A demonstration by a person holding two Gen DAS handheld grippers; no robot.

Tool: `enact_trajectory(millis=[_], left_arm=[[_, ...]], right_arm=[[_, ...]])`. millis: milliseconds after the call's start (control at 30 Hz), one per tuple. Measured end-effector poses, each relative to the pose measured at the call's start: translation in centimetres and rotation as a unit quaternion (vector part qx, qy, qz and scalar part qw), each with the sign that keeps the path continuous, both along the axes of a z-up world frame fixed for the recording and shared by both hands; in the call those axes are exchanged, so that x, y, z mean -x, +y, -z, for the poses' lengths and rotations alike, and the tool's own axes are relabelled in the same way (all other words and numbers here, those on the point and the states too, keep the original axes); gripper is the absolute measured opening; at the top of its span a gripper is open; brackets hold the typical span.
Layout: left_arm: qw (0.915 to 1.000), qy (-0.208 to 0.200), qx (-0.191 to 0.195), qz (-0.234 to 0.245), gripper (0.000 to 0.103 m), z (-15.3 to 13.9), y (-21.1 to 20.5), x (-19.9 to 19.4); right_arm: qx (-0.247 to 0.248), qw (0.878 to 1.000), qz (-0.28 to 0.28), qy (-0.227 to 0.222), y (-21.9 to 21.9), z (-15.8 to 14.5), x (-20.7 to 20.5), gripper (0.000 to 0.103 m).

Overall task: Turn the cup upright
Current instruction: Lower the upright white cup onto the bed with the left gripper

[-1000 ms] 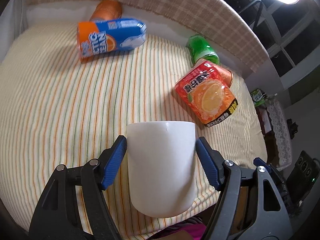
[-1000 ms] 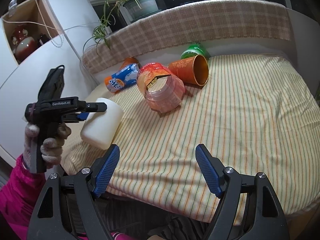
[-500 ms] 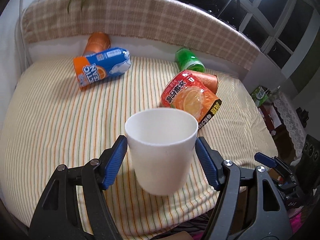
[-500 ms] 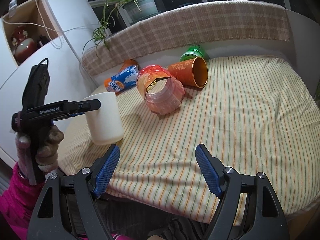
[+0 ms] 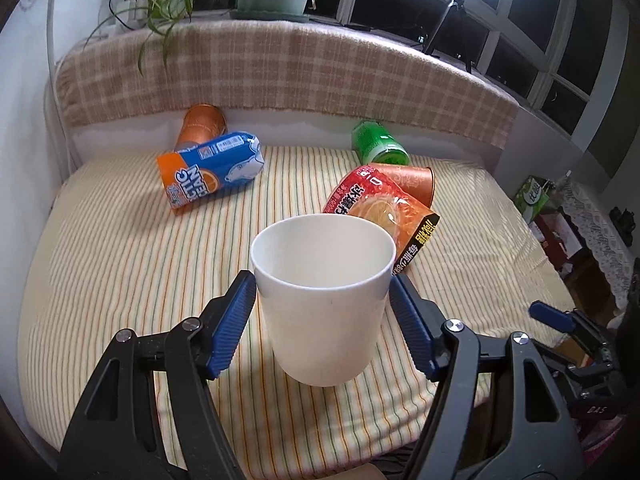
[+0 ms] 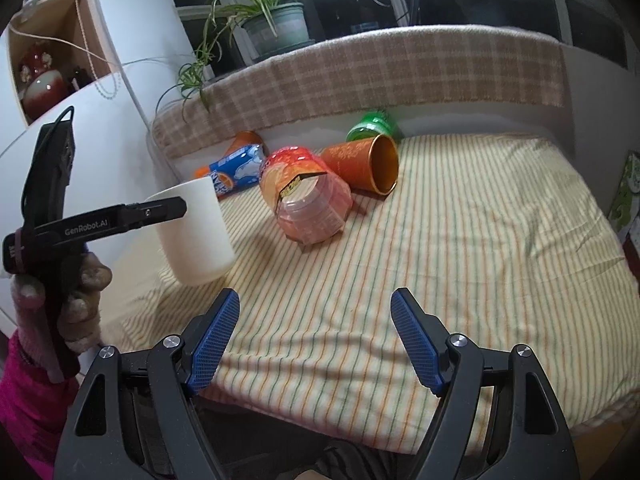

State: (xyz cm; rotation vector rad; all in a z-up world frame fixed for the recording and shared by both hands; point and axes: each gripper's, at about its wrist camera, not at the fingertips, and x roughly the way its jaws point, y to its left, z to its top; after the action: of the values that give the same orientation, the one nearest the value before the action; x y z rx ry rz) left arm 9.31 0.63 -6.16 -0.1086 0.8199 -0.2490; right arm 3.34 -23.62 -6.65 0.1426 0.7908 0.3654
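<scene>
A plain white cup [image 5: 323, 300] stands mouth up between the blue pads of my left gripper [image 5: 322, 320], which is shut on its sides and holds it at the near edge of the striped cloth. The right wrist view shows the same cup [image 6: 192, 236] upright at the left, with the left gripper's black finger across it; I cannot tell whether its base touches the cloth. My right gripper [image 6: 316, 340] is open and empty above the near edge of the cloth, to the right of the cup.
On the striped cloth [image 5: 120, 248] lie a blue-orange packet [image 5: 208, 176], a red-orange snack bag [image 5: 384, 212], an orange cup on its side [image 6: 364, 168], a green can [image 5: 378, 142] and an orange can [image 5: 200, 124]. A plaid backrest [image 5: 280, 68] runs behind.
The left gripper has turned the white cup from lying on its side to mouth up. The right gripper has stayed still and open.
</scene>
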Motion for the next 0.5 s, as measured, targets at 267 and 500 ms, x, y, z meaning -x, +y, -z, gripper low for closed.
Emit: enact_trajectory(millis=[267,500], left_arm=[[0.9996,-0.022,-0.015,-0.009,0.071,0.08,-0.59,0.1],[0.9994,-0.024,-0.019,-0.015,0.071,0.72,-0.98,-0.3]], right_arm=[[0.043,0.999,0.017,-0.028,0.48,-0.6,0.53,0.078],[0.051,0.998,0.022,-0.034,0.55,-0.73,0.7,0.078]])
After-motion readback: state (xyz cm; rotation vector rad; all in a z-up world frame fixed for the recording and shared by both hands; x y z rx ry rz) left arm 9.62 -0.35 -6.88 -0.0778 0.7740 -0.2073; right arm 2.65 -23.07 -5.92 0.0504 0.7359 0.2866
